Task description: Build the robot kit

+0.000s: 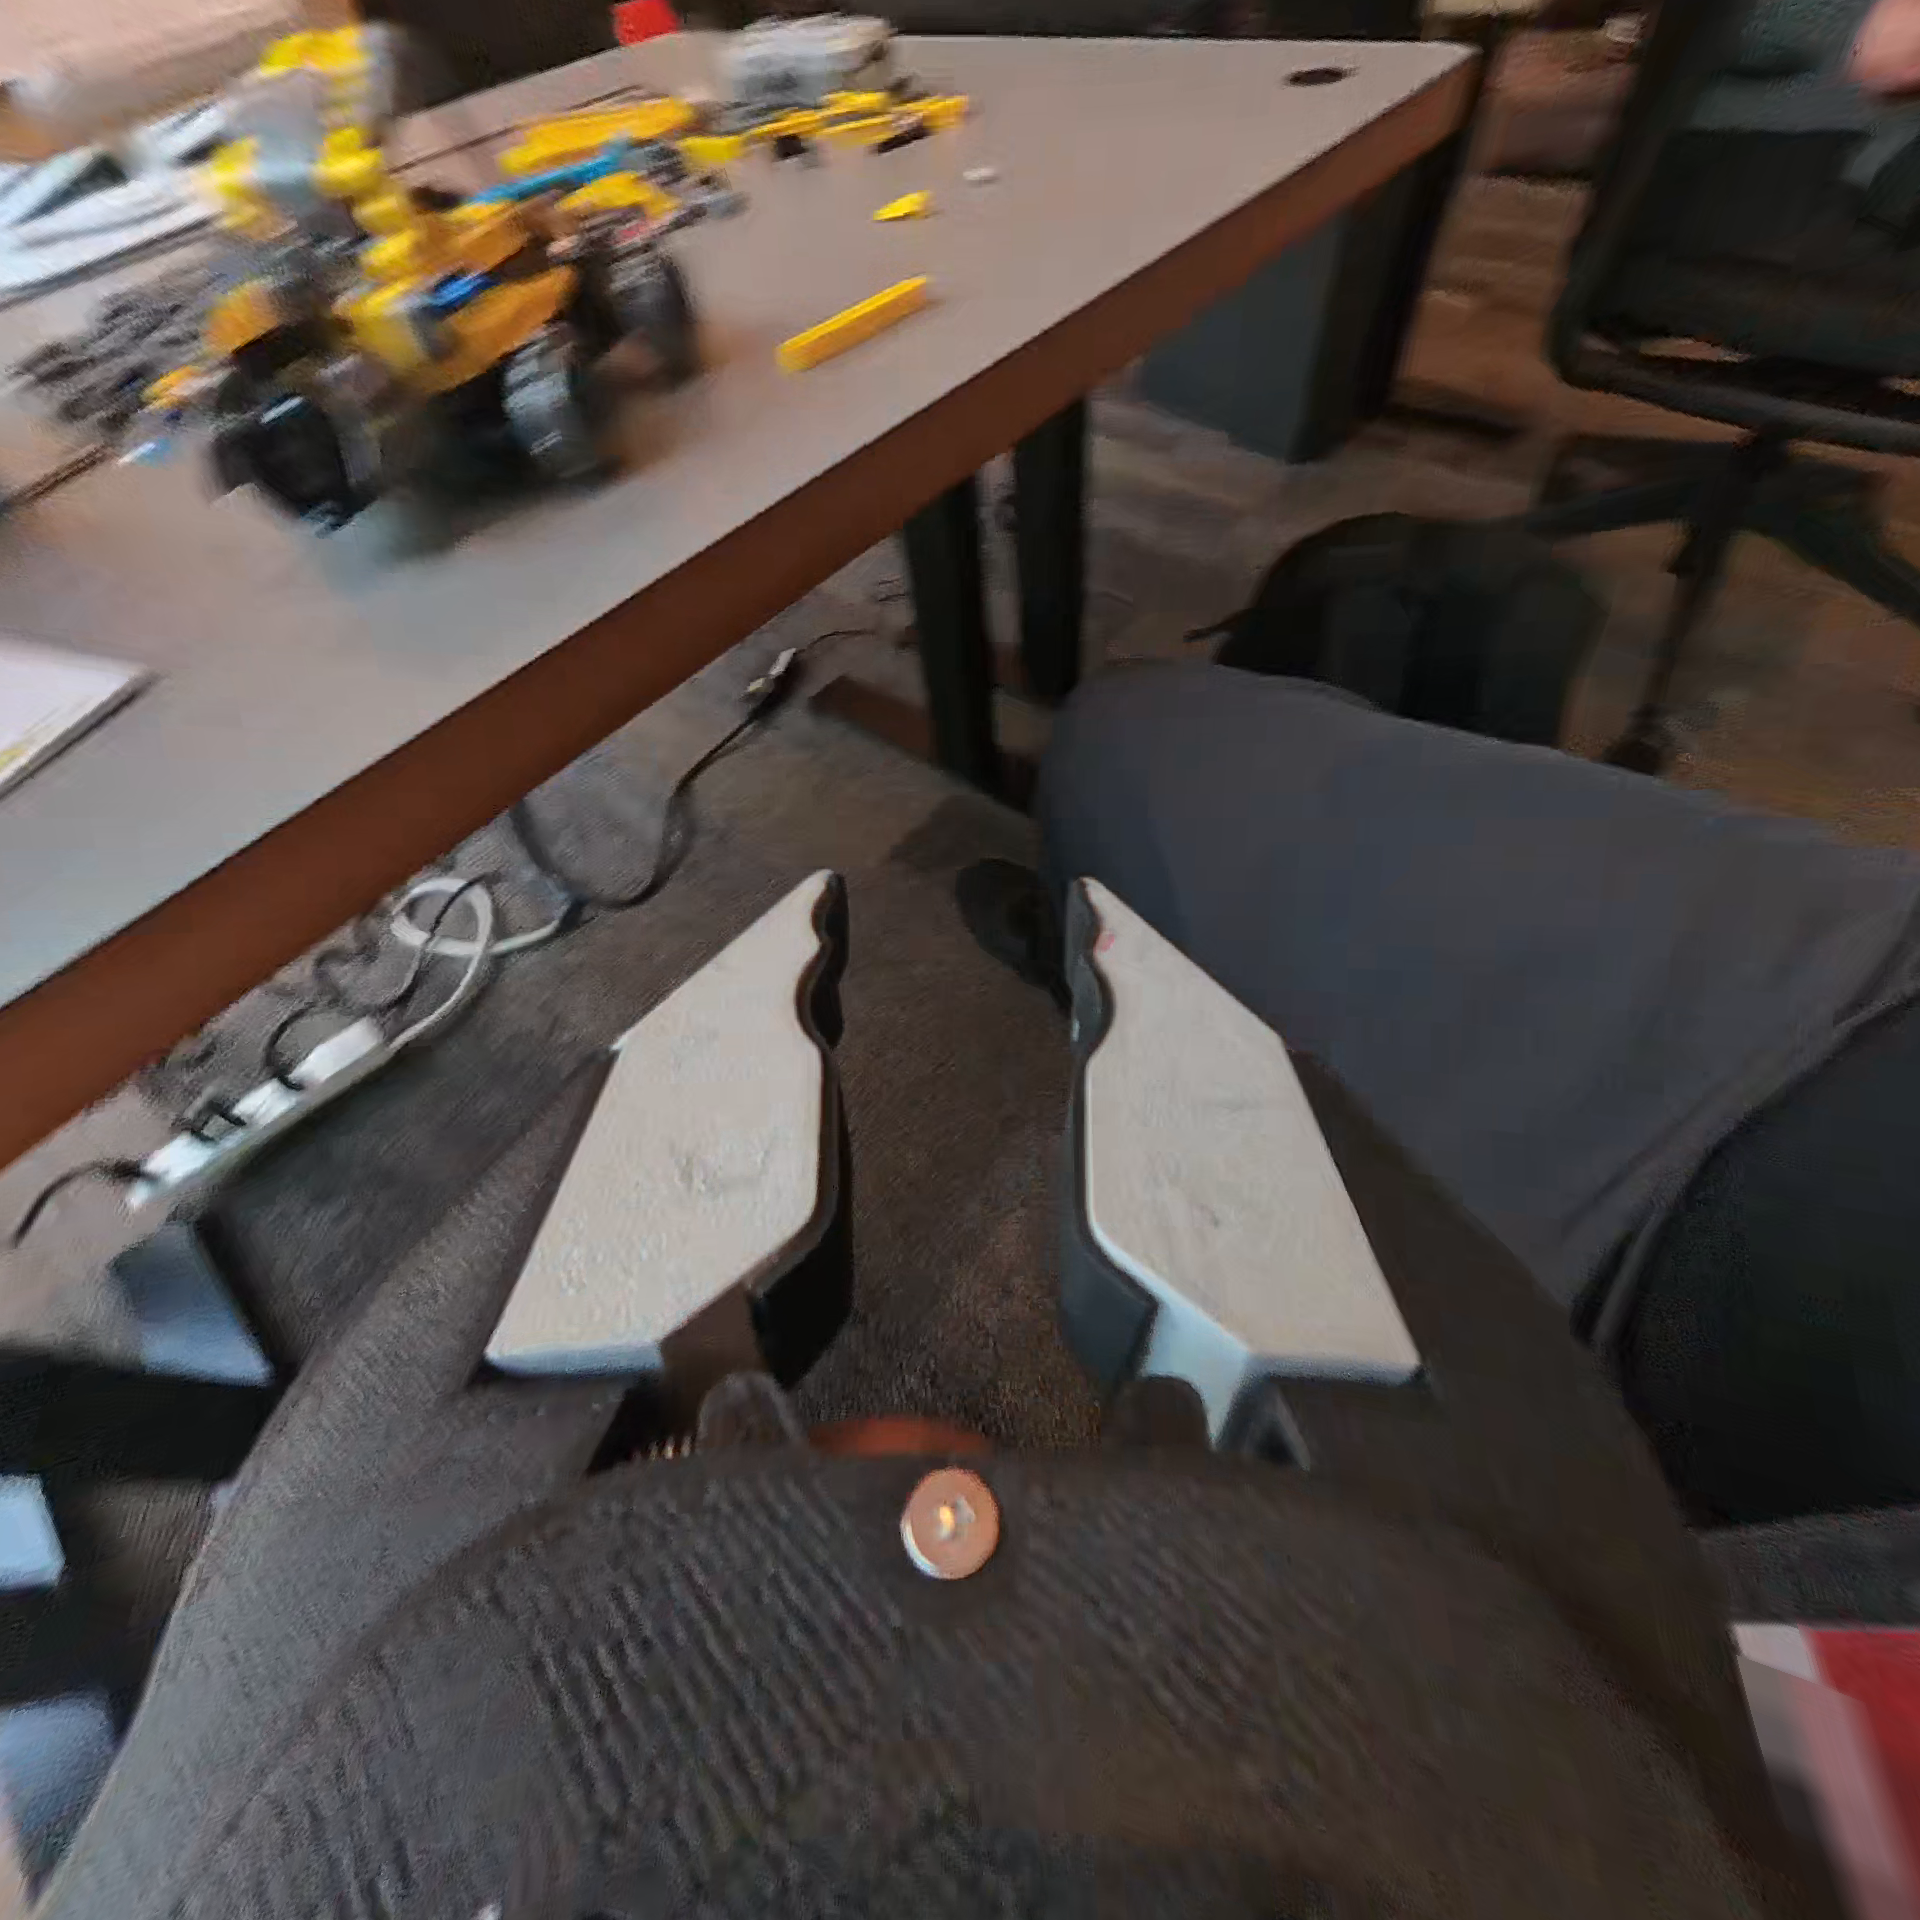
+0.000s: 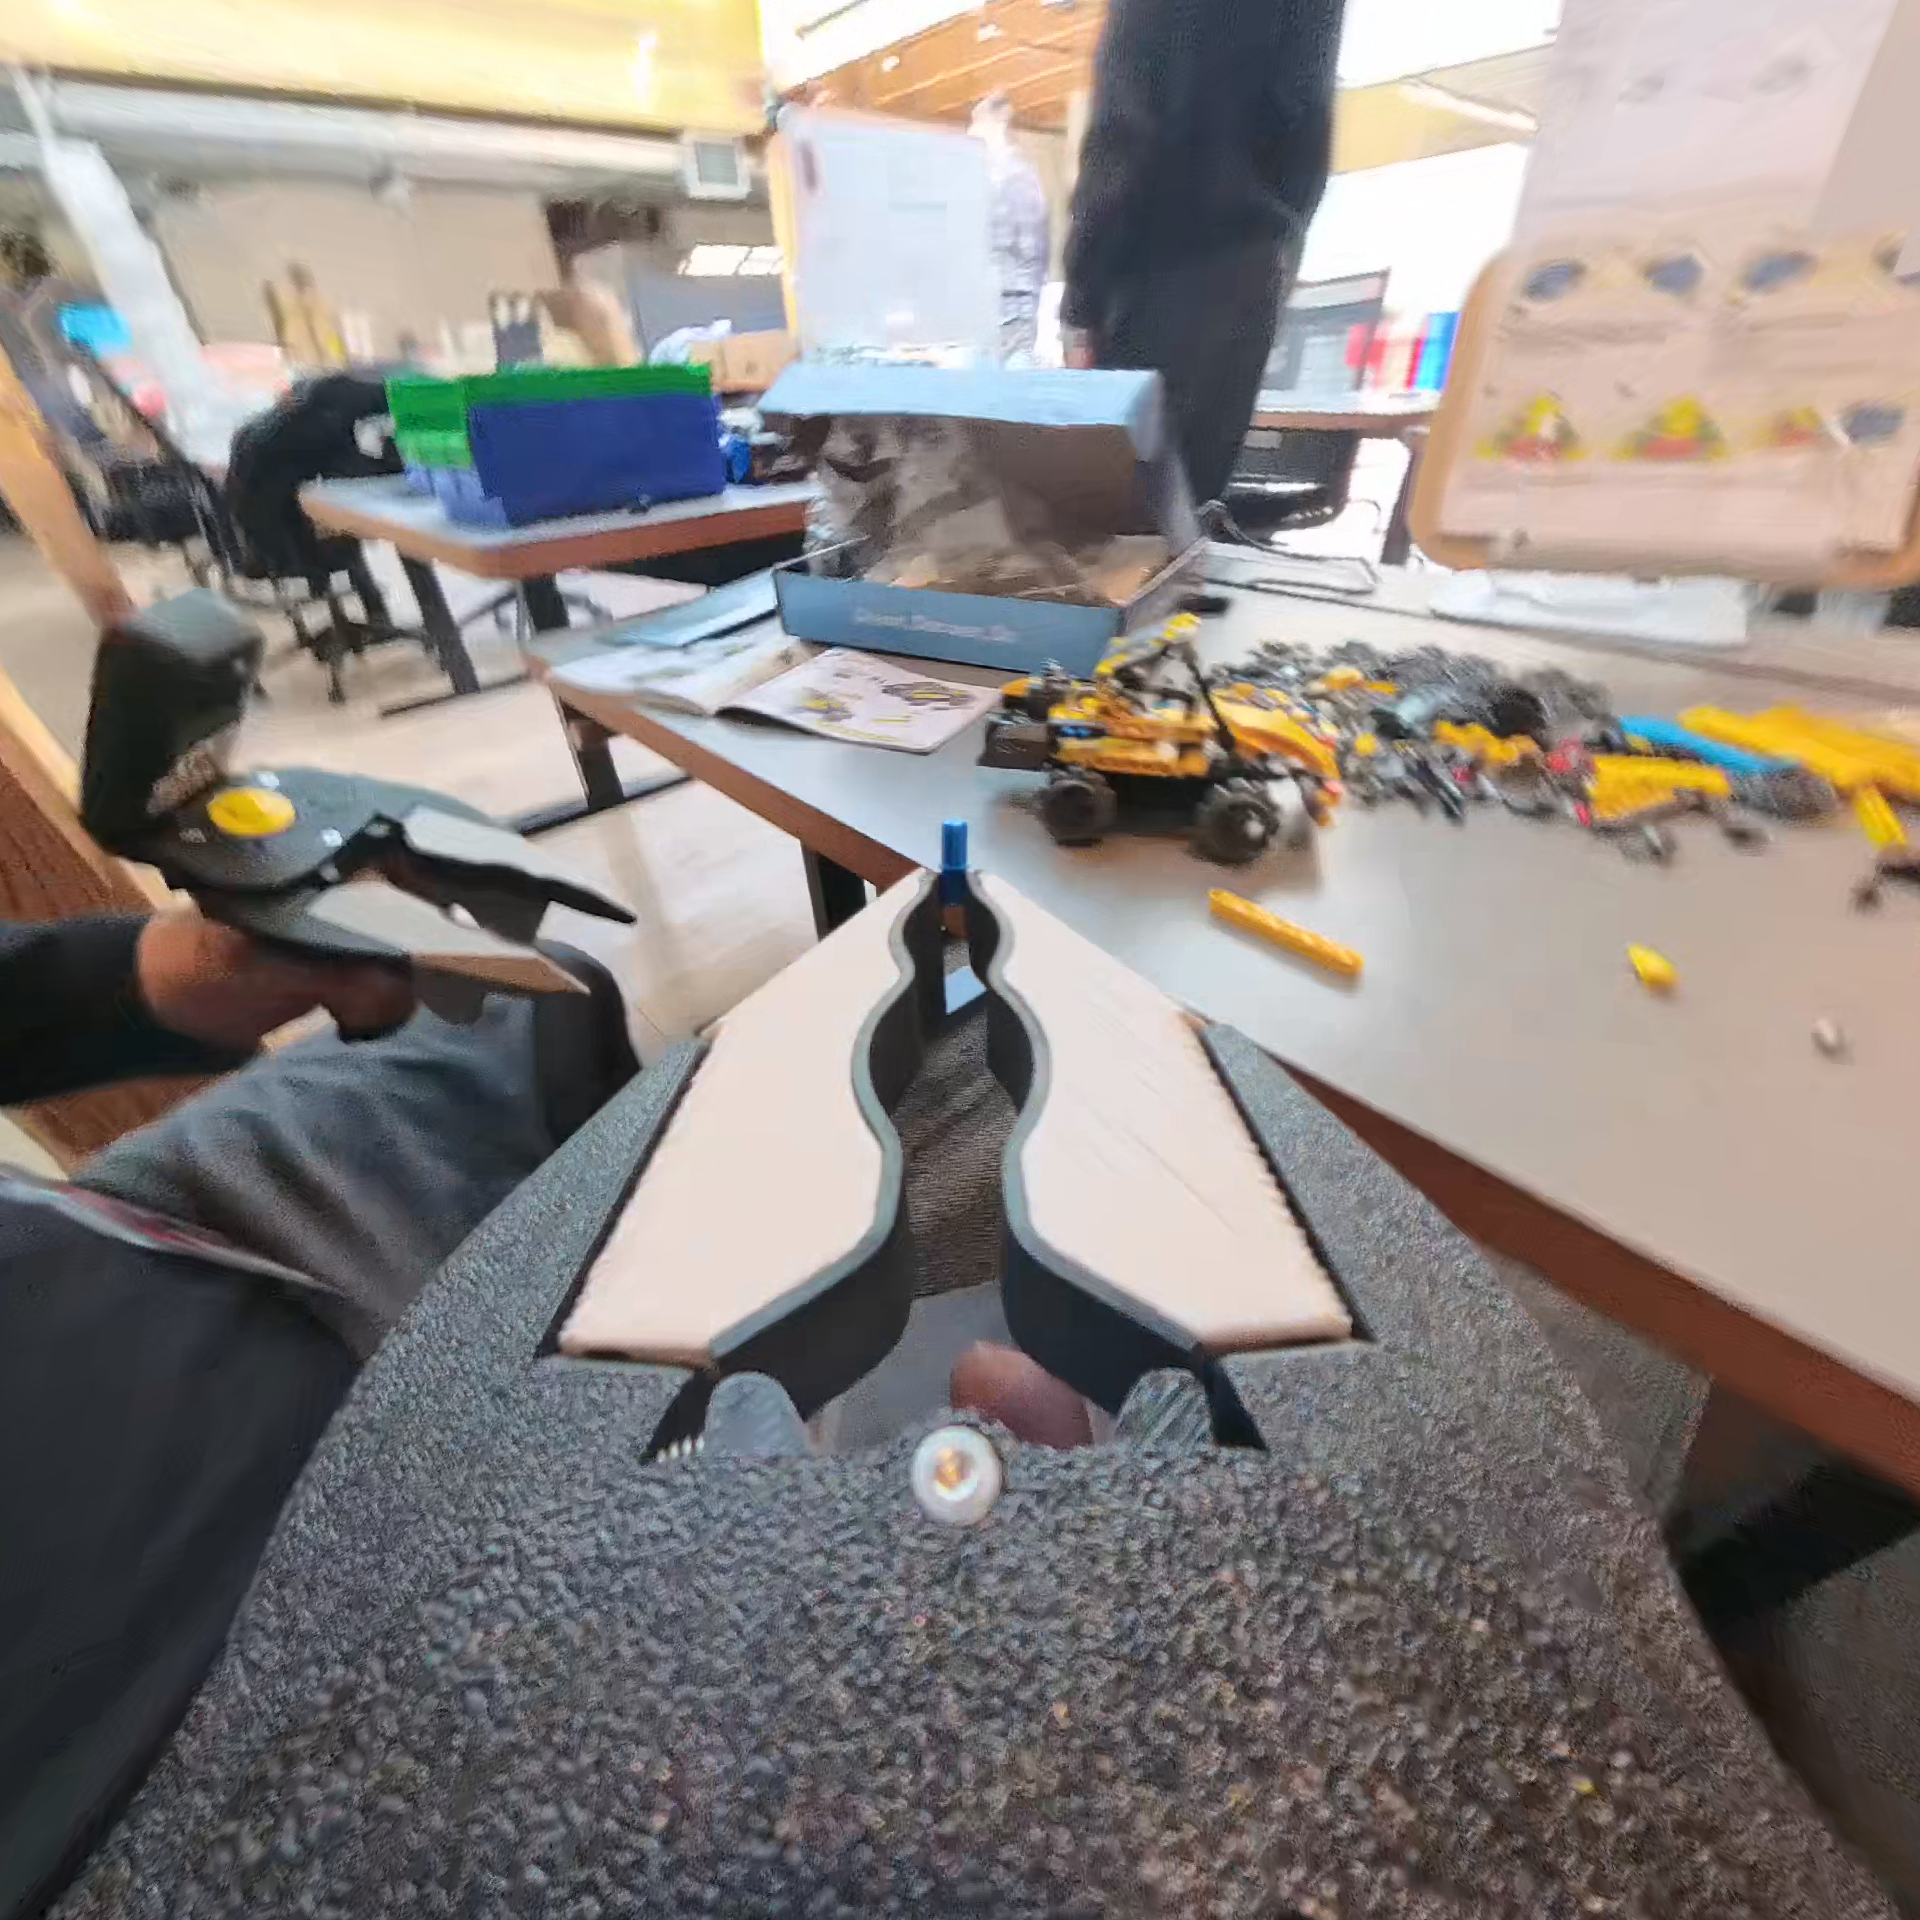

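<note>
1. left wrist view: the left gripper [image 1: 951, 914] hangs below the worktop [image 1: 727, 436], off its near edge, with its fingers [image 1: 707, 1122] spread wide and nothing between them.
2. under those fingers lies grey carpet [image 1: 935, 1122]; a person's knee in dark trousers [image 1: 1455, 935] sits just beside the right finger.
3. the worktop's brown edge runs on a diagonal from lower left to upper right, and the left gripper is well clear of it.
4. a white power strip [image 1: 270, 1101] and loose cables [image 1: 447, 935] lie on the floor beneath that edge, to the left of the fingers.
5. right wrist view: the right gripper [image 2: 951, 894] has its fingers [image 2: 758, 1143] drawn narrow, pinching a small blue peg [image 2: 953, 847] upright at the very tips.
6. the peg is held in the air just off the worktop's near corner, not touching the surface.
7. the yellow toy vehicle [image 2: 1164, 738] stands on the worktop beyond the tips, near the edge; a yellow beam [image 2: 1283, 932] and a small yellow piece [image 2: 1650, 966] lie on bare surface to the right, apart from each other.
8. a heap of loose parts [image 2: 1621, 748] fills the far right; an open booklet [image 2: 831, 696] and a blue box [image 2: 987, 582] sit behind the vehicle.
9. the stretch of worktop between the edge and the beam is open.
</note>
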